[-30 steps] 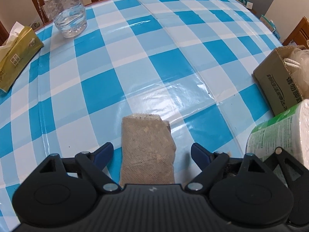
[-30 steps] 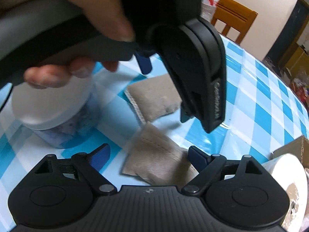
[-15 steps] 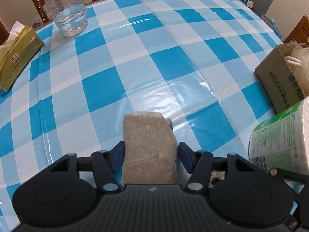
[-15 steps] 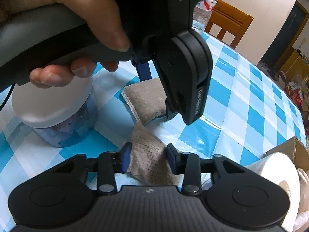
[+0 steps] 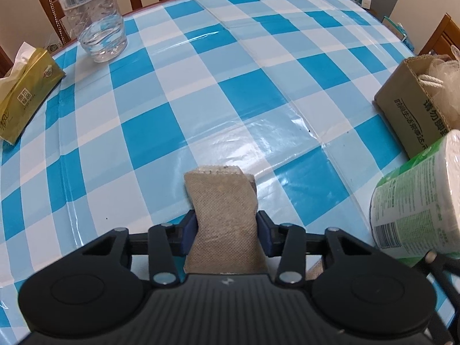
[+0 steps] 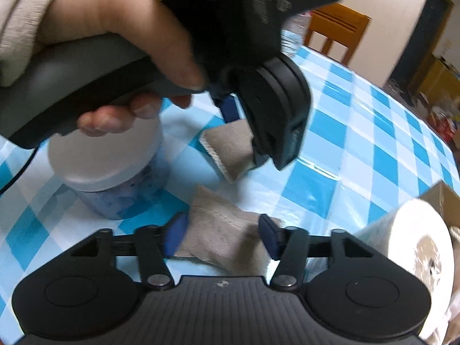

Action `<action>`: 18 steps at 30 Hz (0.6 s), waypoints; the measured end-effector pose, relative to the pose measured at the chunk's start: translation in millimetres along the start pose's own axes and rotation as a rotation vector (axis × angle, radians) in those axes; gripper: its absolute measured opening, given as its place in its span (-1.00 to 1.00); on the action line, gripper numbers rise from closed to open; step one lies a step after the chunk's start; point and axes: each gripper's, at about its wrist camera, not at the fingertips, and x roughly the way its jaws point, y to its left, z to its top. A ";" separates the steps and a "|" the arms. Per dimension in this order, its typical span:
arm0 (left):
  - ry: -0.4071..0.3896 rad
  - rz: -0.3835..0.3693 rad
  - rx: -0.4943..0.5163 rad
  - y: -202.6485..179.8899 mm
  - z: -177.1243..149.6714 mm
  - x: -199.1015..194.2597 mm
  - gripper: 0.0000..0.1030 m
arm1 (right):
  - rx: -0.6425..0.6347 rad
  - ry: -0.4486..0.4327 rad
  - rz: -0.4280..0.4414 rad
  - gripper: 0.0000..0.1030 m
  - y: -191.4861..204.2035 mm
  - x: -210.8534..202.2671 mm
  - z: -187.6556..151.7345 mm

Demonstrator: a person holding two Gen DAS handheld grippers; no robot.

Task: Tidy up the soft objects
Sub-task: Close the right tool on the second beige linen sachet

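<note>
Tools (image 5: 227, 233) now clamped on pouches (image 5: 222, 218).

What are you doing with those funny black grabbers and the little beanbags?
A person holds a two-finger grabber in each hand at a table with a blue checked tablecloth. The left gripper is squeezing one beige beanbag between its blue pads. The right gripper has its pads on either side of a second beanbag, which lies on the cloth. Nearby are a cardboard box, a paper roll and a white-lidded jar.
</note>
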 end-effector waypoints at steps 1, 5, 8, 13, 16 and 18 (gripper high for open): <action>-0.001 0.001 0.000 -0.1 -0.2 0.0 -0.16 | 0.013 0.003 -0.014 0.42 -0.8 0.5 -1.1; -0.002 0.002 0.002 0.0 -0.7 0.5 -0.14 | 0.102 0.028 -0.016 0.53 -6.6 7.0 -5.3; -0.004 0.002 0.001 0.3 -1.4 0.6 -0.15 | 0.146 0.053 -0.020 0.55 -7.0 15.6 -8.3; -0.011 0.006 0.011 -1.2 -2.5 0.7 -0.14 | 0.209 0.055 -0.029 0.57 -14.4 25.4 -6.3; -0.014 0.006 0.011 -1.1 -2.9 0.6 -0.15 | 0.235 0.058 -0.038 0.55 -14.6 26.4 -7.1; -0.020 0.005 0.014 -1.4 -4.1 0.1 -0.16 | 0.240 0.058 -0.038 0.29 -14.2 25.4 -7.5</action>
